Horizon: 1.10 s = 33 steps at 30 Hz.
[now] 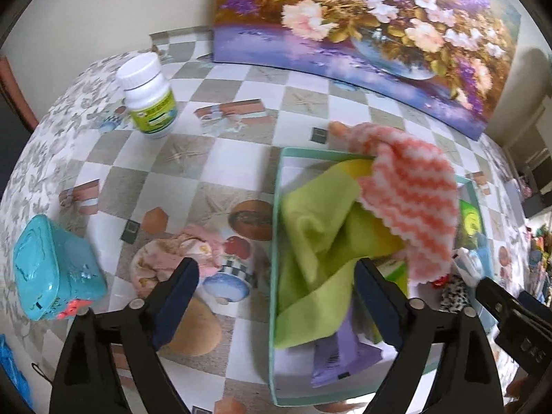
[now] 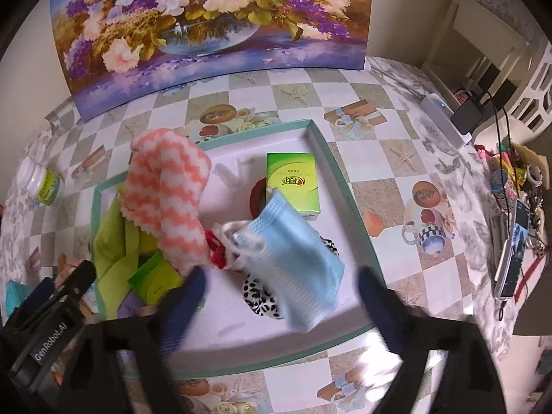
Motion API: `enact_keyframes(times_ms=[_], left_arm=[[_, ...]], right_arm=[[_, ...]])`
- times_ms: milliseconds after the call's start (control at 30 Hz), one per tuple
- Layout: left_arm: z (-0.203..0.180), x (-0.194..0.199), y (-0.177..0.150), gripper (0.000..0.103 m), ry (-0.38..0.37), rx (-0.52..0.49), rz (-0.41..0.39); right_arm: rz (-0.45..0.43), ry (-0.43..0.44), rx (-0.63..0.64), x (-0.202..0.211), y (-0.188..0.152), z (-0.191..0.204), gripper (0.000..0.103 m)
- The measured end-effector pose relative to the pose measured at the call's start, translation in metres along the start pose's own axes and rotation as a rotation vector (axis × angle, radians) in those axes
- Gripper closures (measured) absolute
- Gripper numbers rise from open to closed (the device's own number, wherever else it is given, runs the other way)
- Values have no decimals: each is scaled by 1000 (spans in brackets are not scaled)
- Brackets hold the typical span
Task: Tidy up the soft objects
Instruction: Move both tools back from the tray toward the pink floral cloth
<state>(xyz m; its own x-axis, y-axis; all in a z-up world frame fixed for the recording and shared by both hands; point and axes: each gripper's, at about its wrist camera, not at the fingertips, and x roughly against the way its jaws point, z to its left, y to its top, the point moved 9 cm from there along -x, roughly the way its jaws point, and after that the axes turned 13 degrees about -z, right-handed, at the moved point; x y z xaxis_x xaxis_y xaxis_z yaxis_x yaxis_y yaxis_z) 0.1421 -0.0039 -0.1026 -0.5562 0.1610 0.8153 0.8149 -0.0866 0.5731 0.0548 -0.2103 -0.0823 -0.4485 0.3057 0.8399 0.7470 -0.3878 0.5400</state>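
A shallow white box with a teal rim (image 2: 331,158) lies on the checked tablecloth. A light blue face mask (image 2: 293,255) with white loops, tilted and blurred, is between the wide-apart fingers of my right gripper (image 2: 282,270), above a leopard-print scrunchie (image 2: 258,296); the pads do not press on it. A pink-and-white striped cloth (image 1: 410,203) drapes over a lime green cloth (image 1: 317,241) at the box's left end. My left gripper (image 1: 276,264) stands open over the box's left wall (image 1: 276,227), holding nothing.
Inside the box are a green tissue pack (image 2: 293,183) and a red scrunchie (image 2: 217,252). A white bottle (image 1: 148,96) and a teal case (image 1: 51,269) stand left of the box. A flower painting (image 2: 207,27) leans at the back. A phone (image 2: 514,248) and cables lie at the right.
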Motion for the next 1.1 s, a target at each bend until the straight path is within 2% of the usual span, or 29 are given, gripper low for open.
enact_keyframes(times_ms=[467,667,1100], left_arm=[[15,-4,-5,7,23,12,48],[39,4,3,7,49,38,41],[74,10,11,7,36,119,41]], right_arm=[[-3,9,9,6,2,7,0],[-38,101,1,22,10,32,0],[-57,140,117,32,7,81,0]])
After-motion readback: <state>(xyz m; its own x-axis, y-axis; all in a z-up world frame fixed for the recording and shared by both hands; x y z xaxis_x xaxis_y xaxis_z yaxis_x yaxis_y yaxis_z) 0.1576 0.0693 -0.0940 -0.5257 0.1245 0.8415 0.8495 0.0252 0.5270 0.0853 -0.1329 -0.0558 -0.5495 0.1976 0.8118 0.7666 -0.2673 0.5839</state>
